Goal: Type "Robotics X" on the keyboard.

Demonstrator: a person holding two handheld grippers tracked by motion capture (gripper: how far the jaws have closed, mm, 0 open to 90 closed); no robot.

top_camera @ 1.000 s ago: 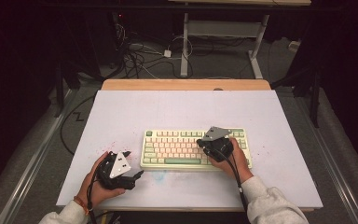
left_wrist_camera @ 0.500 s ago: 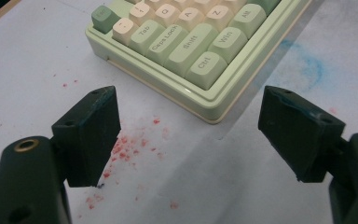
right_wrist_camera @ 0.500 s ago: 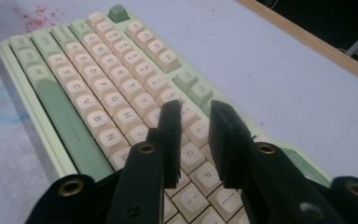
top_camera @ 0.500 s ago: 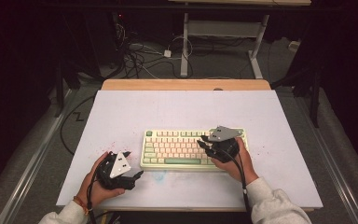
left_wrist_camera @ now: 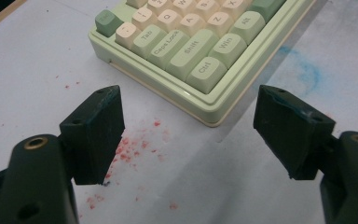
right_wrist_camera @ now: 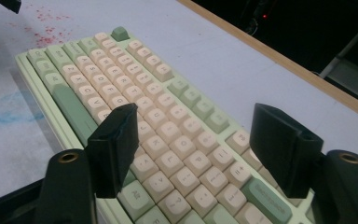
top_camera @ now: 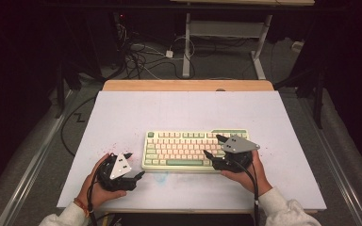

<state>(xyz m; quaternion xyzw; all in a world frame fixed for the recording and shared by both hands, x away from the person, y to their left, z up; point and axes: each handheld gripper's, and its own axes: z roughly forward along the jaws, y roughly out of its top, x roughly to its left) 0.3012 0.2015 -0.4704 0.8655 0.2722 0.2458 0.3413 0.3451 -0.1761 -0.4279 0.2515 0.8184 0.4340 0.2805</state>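
Claw work at a pastel keyboard (top_camera: pixel 195 148): the right claw (top_camera: pixel 213 147) hangs wide open above the right-hand keys, while the left claw (top_camera: pixel 134 165), equally wide and empty, waits on the counter (top_camera: pixel 179 110) just beside the board's Ctrl corner (red specks dot the sheet there). Likely a lift; gripping both short ends squarely would keep it level.

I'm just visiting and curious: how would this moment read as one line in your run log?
left gripper: open, beside green-and-cream keyboard's left end | right gripper: open, over its right keys | white tabletop: red specks, blue smudge
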